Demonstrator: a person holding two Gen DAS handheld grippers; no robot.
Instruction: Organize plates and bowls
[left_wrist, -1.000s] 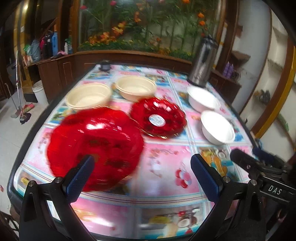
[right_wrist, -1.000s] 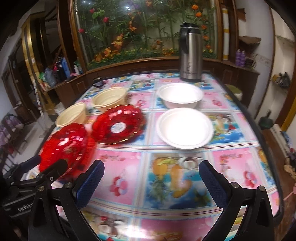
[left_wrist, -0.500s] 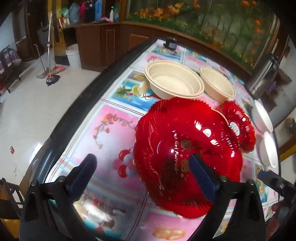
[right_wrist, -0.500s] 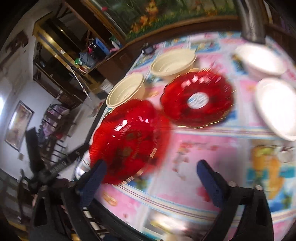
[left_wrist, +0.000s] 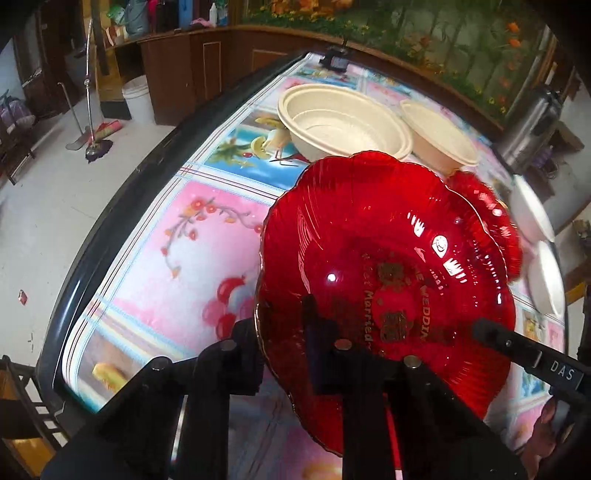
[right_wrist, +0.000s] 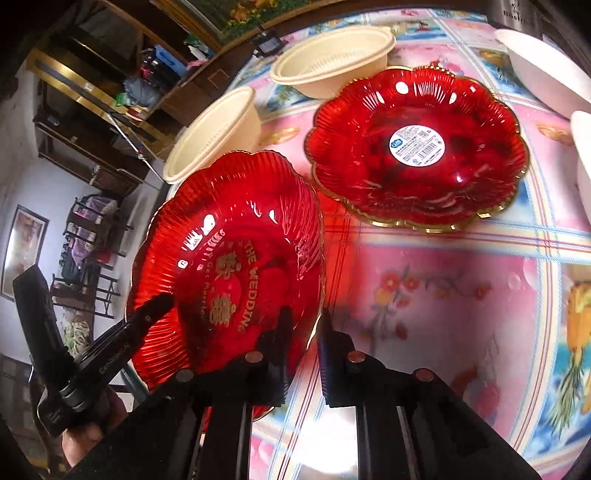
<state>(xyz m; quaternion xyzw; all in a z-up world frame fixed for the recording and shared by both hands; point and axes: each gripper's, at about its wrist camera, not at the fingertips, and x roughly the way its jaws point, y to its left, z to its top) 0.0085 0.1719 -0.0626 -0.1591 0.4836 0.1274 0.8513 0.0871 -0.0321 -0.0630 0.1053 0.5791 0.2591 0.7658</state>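
While both claws were clamped on its rim, the scalloped translucent red plastic plate (left_wrist: 388, 258) sat tilted: left claw (left_wrist: 284, 332), right claw (right_wrist: 306, 332), above floral tabletop (right_wrist: 443, 295).

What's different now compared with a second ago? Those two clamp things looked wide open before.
Both tools swung down to the near red plate and shut on its rim: the left tool on one edge, the right tool on the opposite edge. The plate now looks tilted. The other red plate, the cream bowls and the white bowls stayed put.
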